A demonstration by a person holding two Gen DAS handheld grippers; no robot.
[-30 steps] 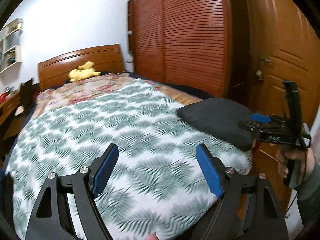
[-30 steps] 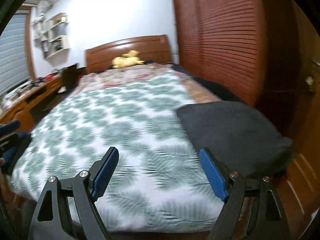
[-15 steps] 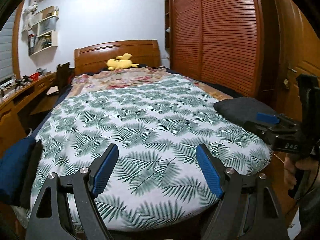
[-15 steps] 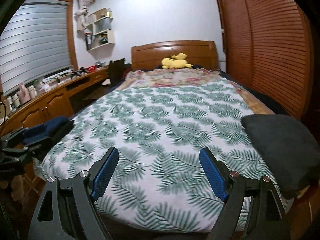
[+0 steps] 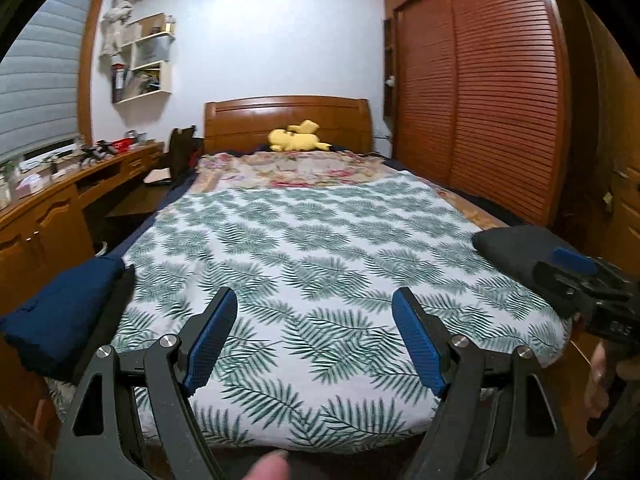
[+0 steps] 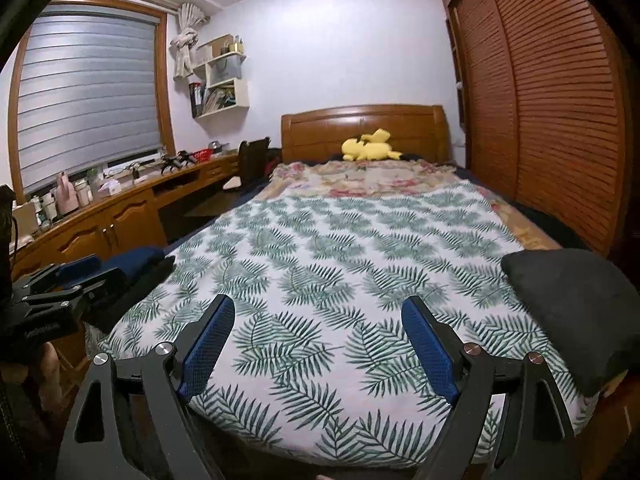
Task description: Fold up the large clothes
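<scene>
2 wrist views from the bed's (image 5: pixel 304 264) foot, facing the headboard (image 6: pixel 362 128), sharing nearly the whole bed

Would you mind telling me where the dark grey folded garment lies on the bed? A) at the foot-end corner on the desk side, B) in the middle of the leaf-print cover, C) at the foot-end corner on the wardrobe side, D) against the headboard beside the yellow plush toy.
C: the dark grey folded garment sits at the near corner of the bed, on the side of the slatted wardrobe.
</scene>
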